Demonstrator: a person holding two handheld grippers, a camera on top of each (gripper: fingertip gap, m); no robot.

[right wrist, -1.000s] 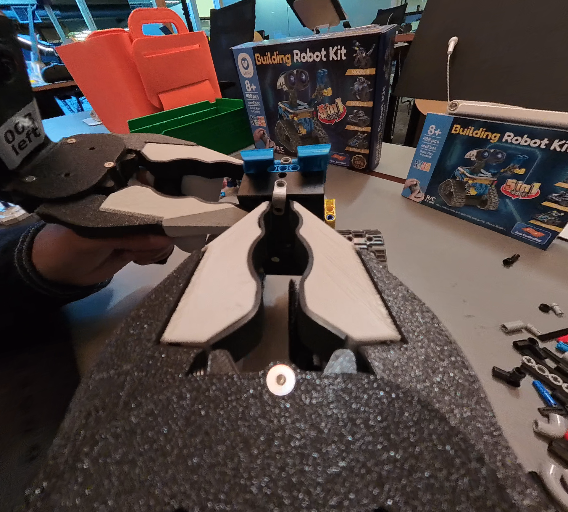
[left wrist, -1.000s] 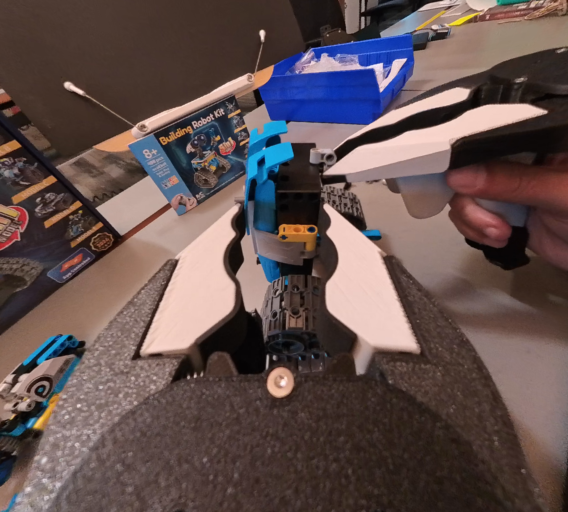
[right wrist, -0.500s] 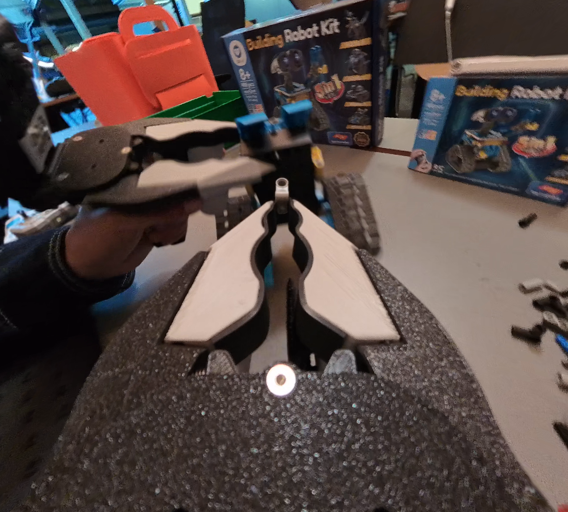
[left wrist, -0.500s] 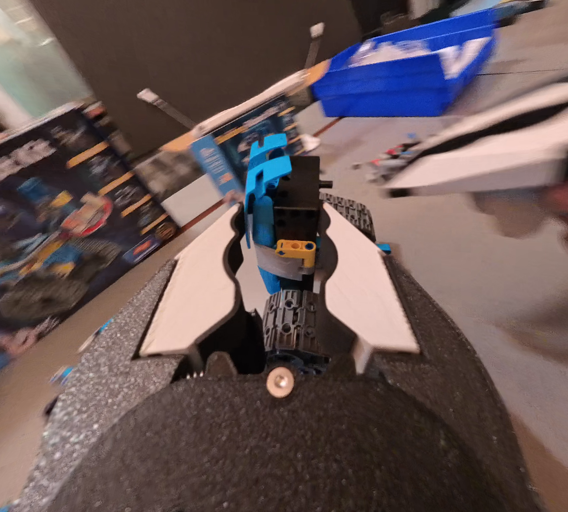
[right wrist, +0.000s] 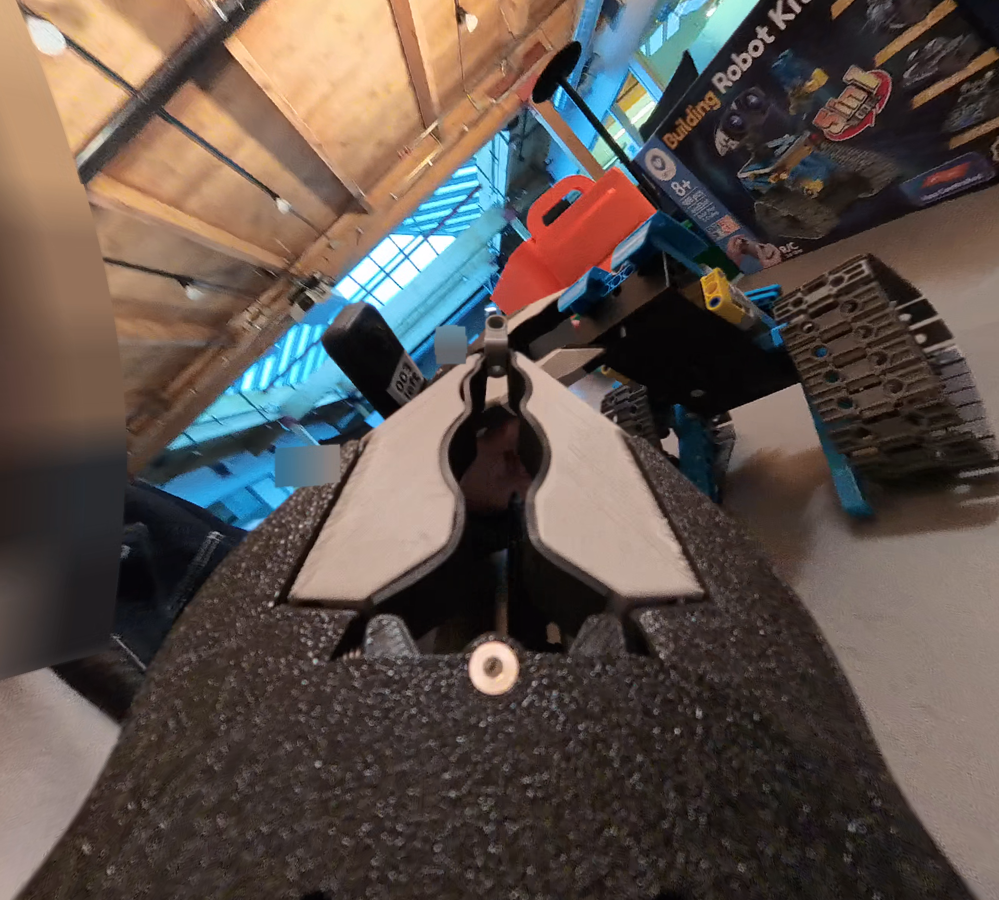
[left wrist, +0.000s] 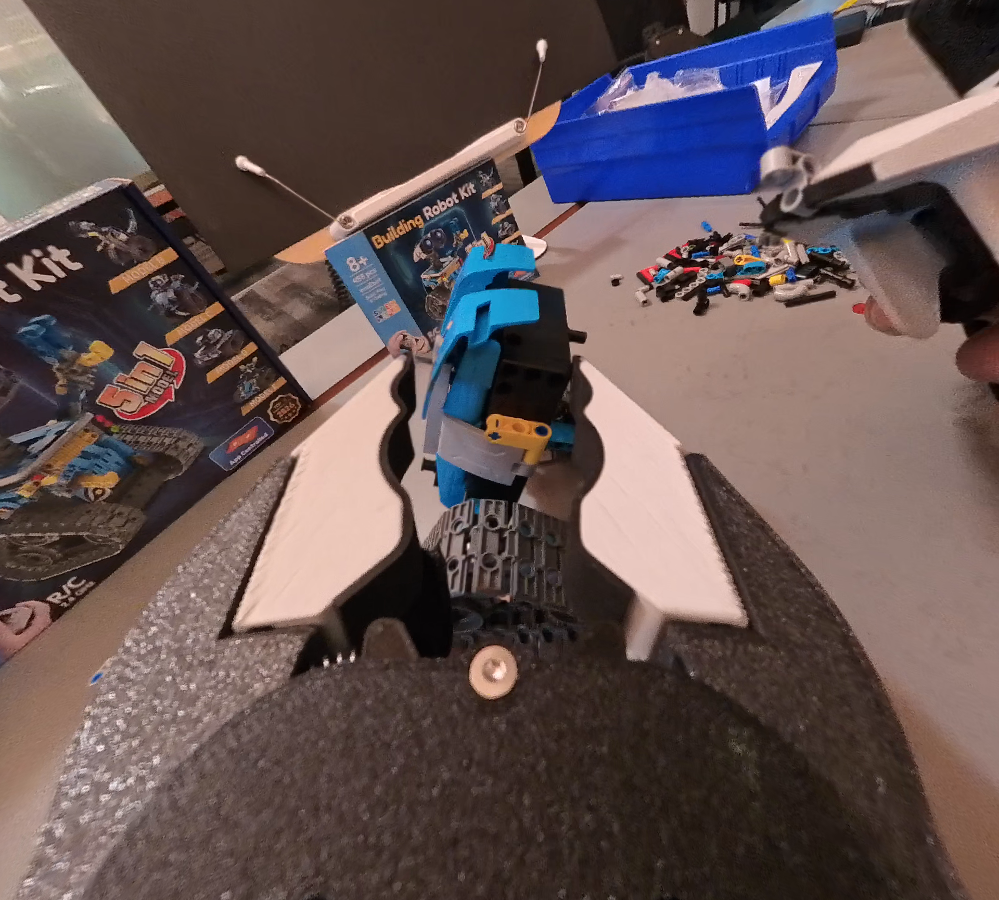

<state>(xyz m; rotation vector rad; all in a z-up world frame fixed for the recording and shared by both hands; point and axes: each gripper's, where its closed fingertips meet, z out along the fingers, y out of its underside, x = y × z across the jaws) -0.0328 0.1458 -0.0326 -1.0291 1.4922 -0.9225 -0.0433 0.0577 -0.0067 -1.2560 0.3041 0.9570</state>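
Note:
My left gripper (left wrist: pixel 492 368) is shut on a tracked toy robot model (left wrist: pixel 503 371), its fingers clamping the black body with blue panels; a grey track (left wrist: pixel 497 550) lies between the finger bases. The model is tilted. My right gripper (right wrist: pixel 495 367) is shut on a small grey connector piece (right wrist: pixel 494 336) at its fingertips. In the left wrist view the right gripper (left wrist: pixel 808 185) holds that connector (left wrist: pixel 784 168) at the upper right, apart from the model. In the right wrist view the model (right wrist: pixel 692 350) and its track (right wrist: pixel 876 371) sit just right of the fingertips.
A grey table (left wrist: pixel 757 468) carries a pile of small loose parts (left wrist: pixel 746 274), a blue bin (left wrist: pixel 676 144), a small kit box (left wrist: pixel 427 247) and a large kit box (left wrist: pixel 108 360). An orange case (right wrist: pixel 573 231) stands behind. The right wrist view tilts up towards a wooden ceiling.
The right gripper has drawn the grey connector off the model's black block and moved away to the right. The left gripper has swung and tilted the model. The right wrist view has tipped upward.

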